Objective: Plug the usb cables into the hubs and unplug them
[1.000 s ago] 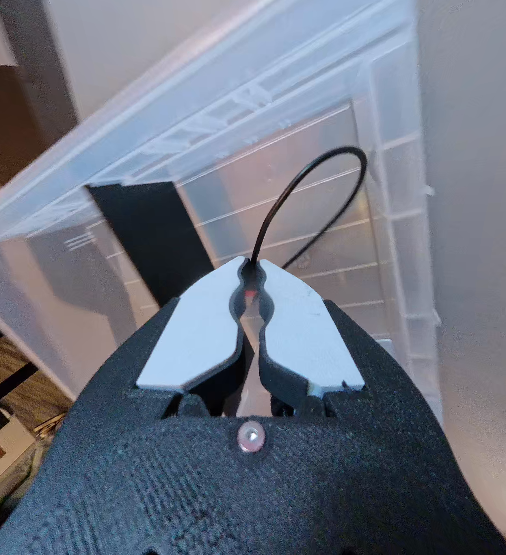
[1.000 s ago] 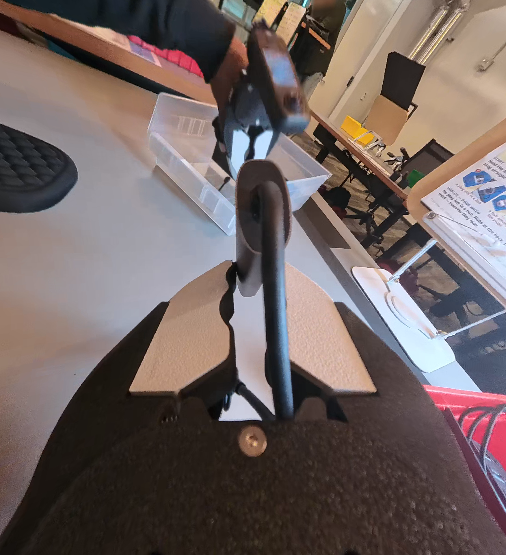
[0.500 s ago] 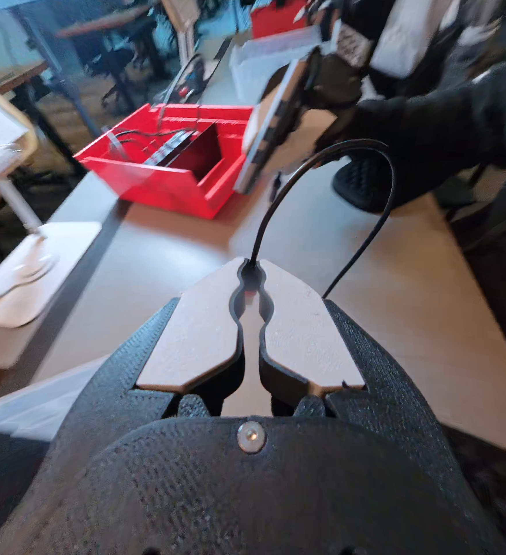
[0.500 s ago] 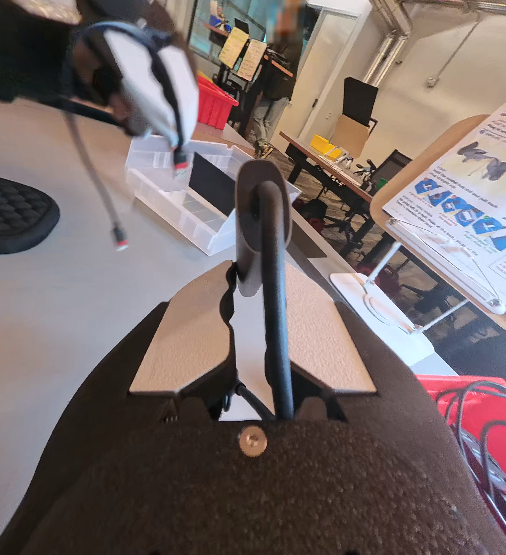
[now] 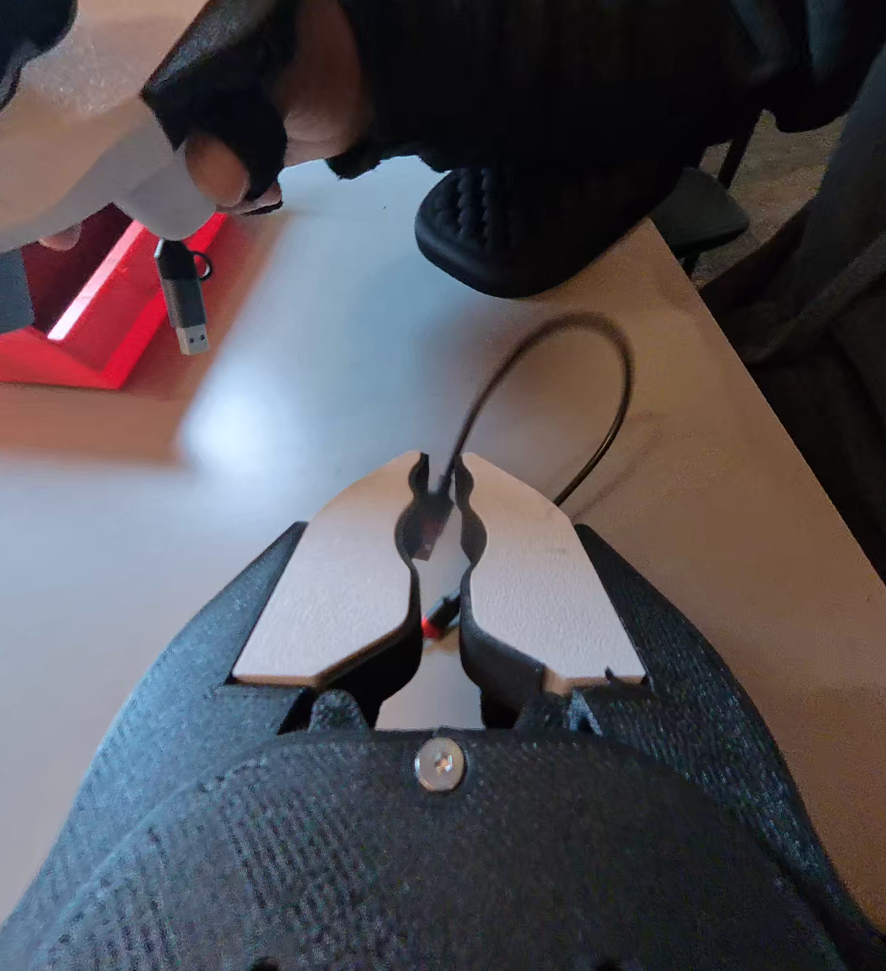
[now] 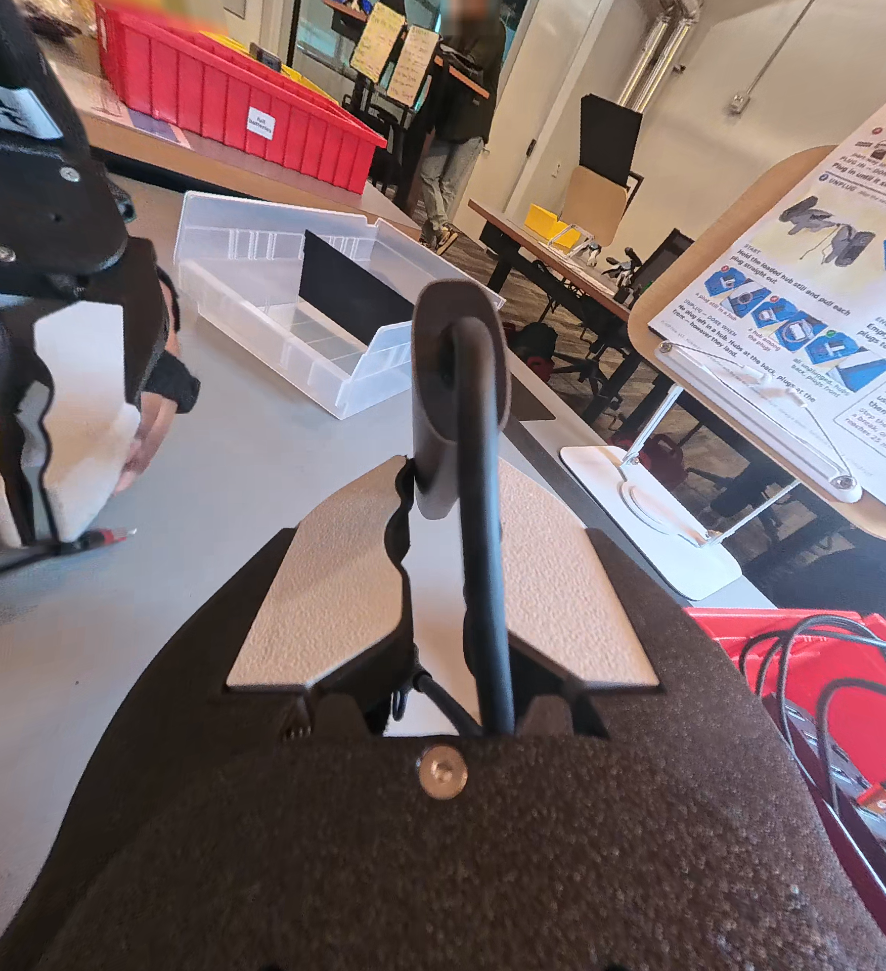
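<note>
Cable (image 5: 609, 399), thin, light and floppy, loops toward one o'clock from the left gripper (image 5: 441, 467), nearly closed on its stiff plug, the best hold, while the right gripper (image 6: 451, 462) clamps the rigid hub (image 6: 438, 389)

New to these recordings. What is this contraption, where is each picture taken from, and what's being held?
No robot: a person holds tongs in each hand, each with a camera looking along its fingers. One picture is from the left tongs, low over the grey table; the plug of a thin black cable sits between its fingers, pinched or not I cannot tell. The other is from the right tongs, clamped on a grey hub. Also on the table: a clear bin, a red bin of cables, a black pad.
</note>
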The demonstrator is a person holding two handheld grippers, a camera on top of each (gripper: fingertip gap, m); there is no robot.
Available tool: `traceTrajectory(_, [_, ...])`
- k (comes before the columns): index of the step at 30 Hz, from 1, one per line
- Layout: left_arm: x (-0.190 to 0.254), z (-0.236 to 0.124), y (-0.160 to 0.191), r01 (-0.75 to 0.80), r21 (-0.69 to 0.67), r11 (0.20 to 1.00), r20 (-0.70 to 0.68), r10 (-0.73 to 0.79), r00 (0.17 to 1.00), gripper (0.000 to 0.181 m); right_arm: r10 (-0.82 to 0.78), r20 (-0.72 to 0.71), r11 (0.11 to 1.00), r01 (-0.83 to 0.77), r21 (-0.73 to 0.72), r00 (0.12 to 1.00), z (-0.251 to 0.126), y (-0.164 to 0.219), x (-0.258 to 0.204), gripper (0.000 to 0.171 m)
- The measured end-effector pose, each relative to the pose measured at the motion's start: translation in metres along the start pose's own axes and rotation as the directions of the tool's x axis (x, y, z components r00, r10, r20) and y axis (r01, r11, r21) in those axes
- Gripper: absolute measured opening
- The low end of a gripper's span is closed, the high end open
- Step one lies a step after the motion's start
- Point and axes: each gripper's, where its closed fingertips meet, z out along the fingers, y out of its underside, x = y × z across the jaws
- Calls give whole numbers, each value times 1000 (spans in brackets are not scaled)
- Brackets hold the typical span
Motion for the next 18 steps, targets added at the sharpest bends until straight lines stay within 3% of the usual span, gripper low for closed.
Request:
traceTrajectory(5, [-23, -14, 1, 145, 15, 989, 79, -146, 986, 16, 12, -7, 1000, -12, 11, 1000, -3, -2, 4, 17])
traceTrajectory(9, [-21, -15, 28, 269, -136, 953, 152, -249, 957, 18, 8, -14, 1000, -8, 5, 1000, -5, -1, 7, 17])
traceTrajectory(13, [5, -3, 54, 256, -344, 903, 140, -220, 965, 25, 13, -17, 1000, -13, -4, 1000, -5, 2, 9, 17])
traceTrajectory(18, [38, 5, 30, 196, -328, 924, 43, -193, 980, 25, 17, -20, 1000, -17, -2, 1000, -6, 2, 11, 17])
